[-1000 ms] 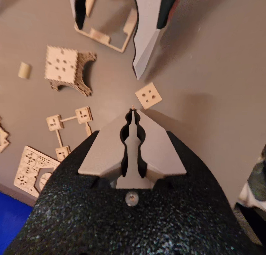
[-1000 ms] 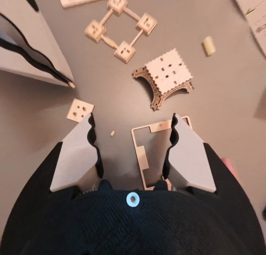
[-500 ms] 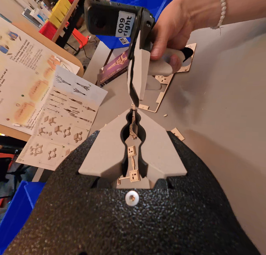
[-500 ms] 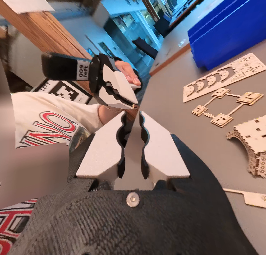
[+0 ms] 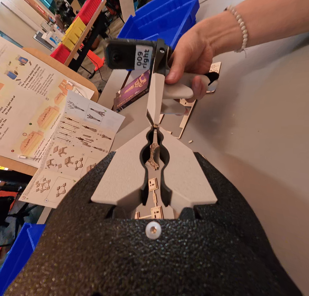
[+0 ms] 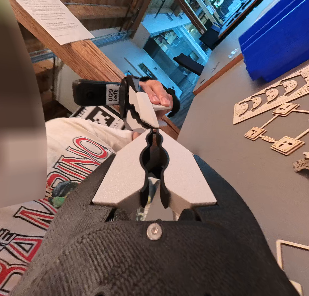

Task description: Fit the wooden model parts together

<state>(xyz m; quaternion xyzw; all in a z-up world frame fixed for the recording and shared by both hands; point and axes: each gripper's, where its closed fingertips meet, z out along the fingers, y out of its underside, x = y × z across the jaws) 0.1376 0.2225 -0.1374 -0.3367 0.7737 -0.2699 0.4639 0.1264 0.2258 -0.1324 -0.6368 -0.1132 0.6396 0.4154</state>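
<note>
Work surface: grey table [image 5: 250, 154], matte, wood-trimmed far edge. Blue plastic bins [image 5: 163, 18] at the far side; another blue bin [image 6: 275, 37] on the table's other end. Shelving with red and yellow bins [image 5: 75, 28] beyond. Heavy wooden beam [image 6: 80, 54] carrying a printed paper sheet [image 6: 48, 12]. Background room with glass partitions [image 6: 167, 37], bluish light. Light floor [image 5: 20, 25].

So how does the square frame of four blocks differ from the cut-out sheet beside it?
The square frame is four thick blocks joined by thin bars, open in the middle; the cut-out sheet is one thin panel with arched holes. The frame lies nearer this camera, the sheet nearer the blue bin. Both are pale wood, flat on the grey table.
</note>
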